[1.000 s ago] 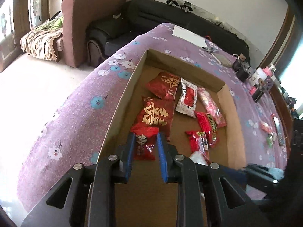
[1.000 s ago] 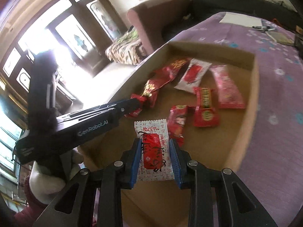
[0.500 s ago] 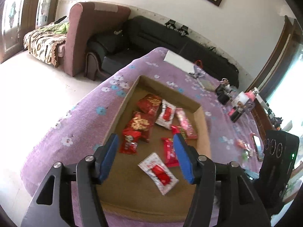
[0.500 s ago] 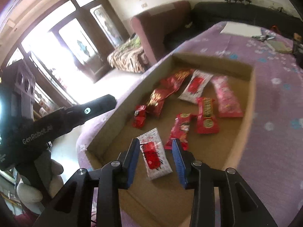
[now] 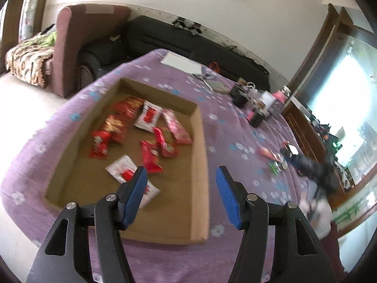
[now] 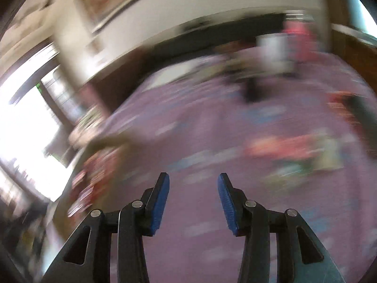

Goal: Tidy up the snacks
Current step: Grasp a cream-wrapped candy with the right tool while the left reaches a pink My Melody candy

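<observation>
**Both grippers empty, right one heading for the loose snacks**

The fingers of the left gripper (image 5: 180, 173) stand moderately apart with nothing between them, where a second ago they sat nearly shut over a small red packet. The right gripper (image 6: 193, 180) is opening, its jaws bare; a second ago they pinched a white-and-red packet.

That white packet (image 5: 122, 168) now lies on the floor of the box (image 5: 200, 141), just beyond and partly behind the left gripper's left fingertip. The small red packet (image 5: 100, 143) lies farther out and to the left of that finger, free. Beyond them, the other packets (image 5: 162, 136) sit in a loose cluster toward the box's far end. So two deliveries look done: both packets are in the box and both grippers are let go.

What is left lies off to the right of the left gripper's fingers: a few loose snacks (image 5: 271, 155) on the purple cloth (image 5: 235, 129), well clear of the box, with the right gripper's dark arm visible near them. The right wrist view is heavily blurred; ahead of its fingers and to the right there is a reddish smear on the cloth (image 6: 289, 148), probably those same snacks, though the blur leaves that uncertain.

My reading: the right gripper is on its way to the next pickup, and the left is backed off from the box, free for its own.
</observation>
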Motion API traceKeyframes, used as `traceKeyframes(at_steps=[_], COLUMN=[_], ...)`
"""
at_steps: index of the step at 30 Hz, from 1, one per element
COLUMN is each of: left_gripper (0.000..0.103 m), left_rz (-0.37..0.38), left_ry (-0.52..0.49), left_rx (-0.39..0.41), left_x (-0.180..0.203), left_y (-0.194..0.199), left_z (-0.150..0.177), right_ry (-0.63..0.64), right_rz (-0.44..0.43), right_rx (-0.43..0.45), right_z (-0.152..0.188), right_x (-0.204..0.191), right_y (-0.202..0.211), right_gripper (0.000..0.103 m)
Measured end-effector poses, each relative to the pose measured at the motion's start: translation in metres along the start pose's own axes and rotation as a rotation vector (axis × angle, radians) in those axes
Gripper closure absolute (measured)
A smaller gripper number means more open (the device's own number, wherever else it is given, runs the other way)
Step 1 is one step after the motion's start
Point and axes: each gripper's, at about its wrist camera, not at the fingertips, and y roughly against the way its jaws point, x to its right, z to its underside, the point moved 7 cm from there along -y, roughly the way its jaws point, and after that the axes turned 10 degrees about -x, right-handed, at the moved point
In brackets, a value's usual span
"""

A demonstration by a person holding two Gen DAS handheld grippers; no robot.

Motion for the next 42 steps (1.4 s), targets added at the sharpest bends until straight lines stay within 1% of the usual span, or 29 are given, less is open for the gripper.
traceKeyframes(at_steps=[2,4,6,7,8,10,11,12,15,16,17,18,19,20,22,23,24,25,26,28,29,30,32,35,37,38,40,42], left_gripper=[0.044,0.044,0.044,0.044,0.044,0.044,0.044,0.044,0.044,0.044,0.044,0.044,0.044,0.044,0.044,0.044,0.044,0.044,0.044,0.044,0.044,0.044,0.044,0.044,0.044,0.044,0.044,0.044], left_rz=[0.004,0.006,-0.002,-0.004,-0.007,-0.016,-0.018,-0.019,-0.016,-0.012,-0.007,0.0,0.004,0.008,0.016,0.019,0.023,0.027,0.032,0.045,0.048,0.049,0.049,0.029,0.011,0.0,-0.03,-0.045], left_ry=[-0.003,-0.013,-0.032,-0.039,-0.05,-0.065,-0.074,-0.078,-0.092,-0.096,-0.099,-0.106,-0.113,-0.122,-0.136,-0.143,-0.15,-0.156,-0.16,-0.165,-0.168,-0.169,-0.175,-0.209,-0.252,-0.272,-0.324,-0.368], left_rx=[-0.021,-0.044,-0.051,-0.051,-0.05,-0.051,-0.052,-0.053,-0.063,-0.07,-0.075,-0.081,-0.084,-0.085,-0.088,-0.09,-0.092,-0.097,-0.102,-0.119,-0.129,-0.136,-0.148,-0.16,-0.161,-0.161,-0.172,-0.179], left_x=[0.007,0.016,0.025,0.028,0.032,0.037,0.04,0.042,0.049,0.051,0.053,0.057,0.059,0.062,0.066,0.068,0.071,0.074,0.076,0.082,0.084,0.086,0.09,0.099,0.11,0.116,0.132,0.147], left_y=[-0.007,-0.013,-0.014,-0.014,-0.013,-0.013,-0.013,-0.014,-0.019,-0.021,-0.023,-0.024,-0.025,-0.025,-0.026,-0.027,-0.028,-0.03,-0.032,-0.038,-0.041,-0.043,-0.045,-0.046,-0.048,-0.051,-0.061,-0.076], left_z=[0.005,0.009,0.013,0.015,0.016,0.018,0.019,0.019,0.022,0.023,0.025,0.027,0.028,0.03,0.032,0.034,0.035,0.036,0.037,0.04,0.041,0.042,0.043,0.04,0.032,0.028,0.017,0.005], right_ry=[-0.105,-0.174,-0.213,-0.215,-0.213,-0.194,-0.164,-0.139,0.003,0.054,0.111,0.144,0.161,0.167,0.11,0.055,-0.003,-0.056,-0.11,-0.171,-0.182,-0.178,-0.169,-0.138,-0.094,-0.085,-0.078,-0.078], right_rz=[0.08,0.121,0.143,0.148,0.158,0.157,0.151,0.145,0.1,0.07,0.005,-0.068,-0.128,-0.173,-0.194,-0.175,-0.126,-0.065,-0.018,0.008,0.024,0.049,0.092,0.145,0.211,0.22,0.211,0.2], right_rx=[0.039,0.033,0.004,-0.01,-0.028,-0.065,-0.097,-0.114,-0.156,-0.179,-0.213,-0.245,-0.257,-0.243,-0.155,-0.106,-0.058,-0.018,0.0,-0.011,-0.017,-0.021,-0.025,-0.037,-0.049,-0.052,-0.067,-0.06], right_z=[-0.022,-0.037,-0.051,-0.055,-0.059,-0.061,-0.058,-0.052,-0.029,-0.02,-0.007,0.003,0.01,0.013,0.004,-0.005,-0.012,-0.018,-0.022,-0.024,-0.023,-0.022,-0.023,-0.027,-0.03,-0.027,-0.026,-0.026], right_x=[0.054,0.091,0.115,0.12,0.122,0.12,0.113,0.107,0.072,0.058,0.041,0.028,0.02,0.017,0.032,0.047,0.067,0.089,0.109,0.13,0.136,0.138,0.141,0.14,0.143,0.144,0.144,0.145], right_y=[-0.001,-0.01,-0.025,-0.033,-0.041,-0.053,-0.06,-0.065,-0.068,-0.067,-0.064,-0.058,-0.051,-0.039,-0.011,0.001,0.013,0.023,0.028,0.027,0.024,0.019,0.009,-0.008,-0.02,-0.027,-0.035,-0.035], right_gripper=[0.056,0.056,0.056,0.057,0.06,0.072,0.082,0.082,0.082,0.082,0.082,0.083,0.083,0.083,0.082,0.081,0.078,0.078,0.078,0.077,0.074,0.068,0.063,0.058,0.058,0.058,0.059,0.082])
